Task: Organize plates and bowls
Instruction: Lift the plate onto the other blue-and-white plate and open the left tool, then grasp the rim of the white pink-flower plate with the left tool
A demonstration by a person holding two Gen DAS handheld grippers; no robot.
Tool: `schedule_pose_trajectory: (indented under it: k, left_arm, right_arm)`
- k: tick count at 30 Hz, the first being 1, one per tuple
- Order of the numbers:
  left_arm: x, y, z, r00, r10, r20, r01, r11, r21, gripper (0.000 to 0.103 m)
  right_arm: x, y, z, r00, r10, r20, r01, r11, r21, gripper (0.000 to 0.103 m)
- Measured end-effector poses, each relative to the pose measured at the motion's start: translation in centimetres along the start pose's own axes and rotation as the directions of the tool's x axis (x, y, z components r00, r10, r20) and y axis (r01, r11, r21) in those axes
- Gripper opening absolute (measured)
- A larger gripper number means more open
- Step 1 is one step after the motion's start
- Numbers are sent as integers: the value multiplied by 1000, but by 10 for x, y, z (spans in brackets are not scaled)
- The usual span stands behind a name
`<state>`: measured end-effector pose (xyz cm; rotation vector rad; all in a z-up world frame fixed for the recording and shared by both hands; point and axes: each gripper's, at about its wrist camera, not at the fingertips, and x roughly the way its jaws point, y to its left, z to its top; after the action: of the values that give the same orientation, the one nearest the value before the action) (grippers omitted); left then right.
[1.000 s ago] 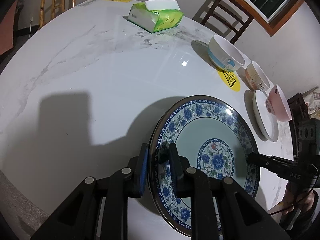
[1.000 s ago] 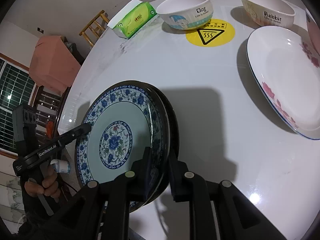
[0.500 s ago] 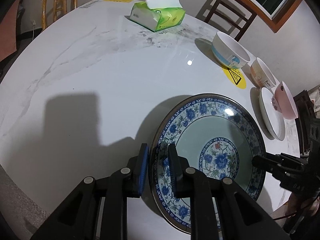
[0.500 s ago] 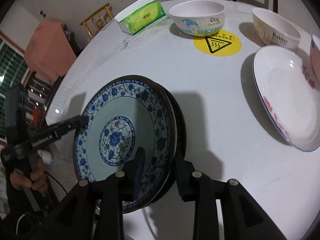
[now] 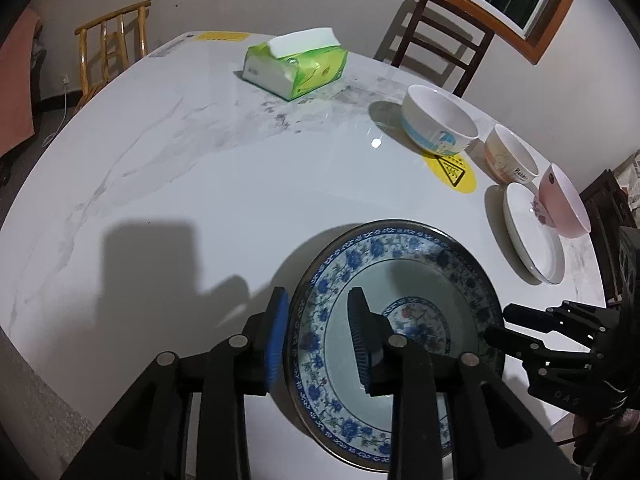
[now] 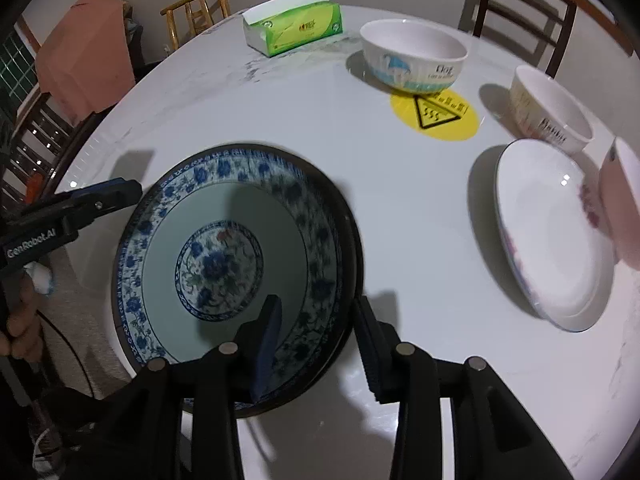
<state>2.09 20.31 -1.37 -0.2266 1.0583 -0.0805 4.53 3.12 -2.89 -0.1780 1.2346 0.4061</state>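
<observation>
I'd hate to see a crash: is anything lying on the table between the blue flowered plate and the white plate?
Nothing visible does. Between the blue flowered plate and the white plate there is only bare table; the bowls sit farther back.

1. Blue-flowered plate (image 6: 224, 248) lies flat near the table edge, another dark-rimmed plate beneath it.
2. White plate (image 6: 548, 232) with red flowers lies apart, a pink bowl (image 5: 562, 204) tilted on its rim.
3. Blue-banded bowl (image 6: 414, 54) and cream bowl (image 6: 550, 110) stand upright beyond.
</observation>
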Motion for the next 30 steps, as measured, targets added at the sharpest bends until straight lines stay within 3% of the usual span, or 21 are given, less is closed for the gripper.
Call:
schedule_pose_trajectory:
  k: [3, 6, 10, 12, 18, 26, 30]
  left_arm:
    - [-1, -6, 3, 1000, -12, 6, 12, 1000, 5, 30]
    - [-4, -15, 7, 998, -66, 23, 66, 998, 2, 35]
    - [-1, -31, 14, 981, -195, 19, 195, 981, -12, 39]
    - [2, -40, 19, 968, -252, 13, 252, 967, -21, 40]
    - [21, -74, 34, 928, -371, -26, 369, 927, -69, 40]
    - [56, -134, 54, 908, -406, -103, 401, 914, -68, 40]
    - [80, -164, 63, 903, -406, -143, 401, 914, -62, 40]
  right_arm:
    - [-5, -3, -3, 1000, 12, 13, -12, 1000, 10, 38]
    - [-9, -19, -6, 996, 77, 44, -80, 995, 67, 38]
    - [-14, -57, -17, 955, 282, 96, -296, 932, 210, 38]
    - [-20, -80, -27, 939, 318, 130, -342, 898, 277, 38]
    - [-46, -154, -54, 940, 258, 225, -330, 856, 397, 38]
    - [-59, -239, -77, 950, 144, 276, -279, 786, 552, 38]
    - [-51, -264, -73, 952, 121, 282, -269, 773, 574, 38]
